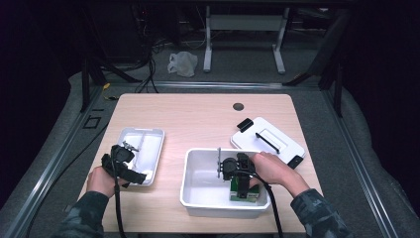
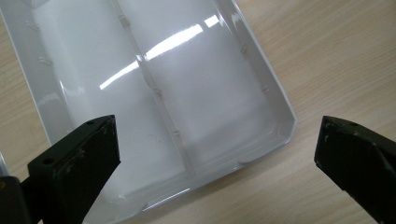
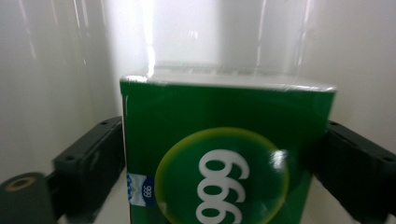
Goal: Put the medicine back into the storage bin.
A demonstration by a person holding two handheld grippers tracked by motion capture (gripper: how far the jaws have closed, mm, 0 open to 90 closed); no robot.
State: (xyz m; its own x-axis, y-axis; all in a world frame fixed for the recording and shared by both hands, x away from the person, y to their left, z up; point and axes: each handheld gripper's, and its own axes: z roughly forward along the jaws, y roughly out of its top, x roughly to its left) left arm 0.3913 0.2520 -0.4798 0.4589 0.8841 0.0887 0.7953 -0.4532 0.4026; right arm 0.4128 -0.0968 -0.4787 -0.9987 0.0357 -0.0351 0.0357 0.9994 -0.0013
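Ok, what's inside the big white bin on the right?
The white bin holds a green box marked 999, standing in its near right corner between the jaws of the right gripper. The hand and gripper cover part of the floor there; the rest looks bare.

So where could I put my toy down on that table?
The far half of the table is bare wood, beyond the divided tray and left of the lid. The strip between tray and white bin is narrow. The bin's right end is crowded by the green box.
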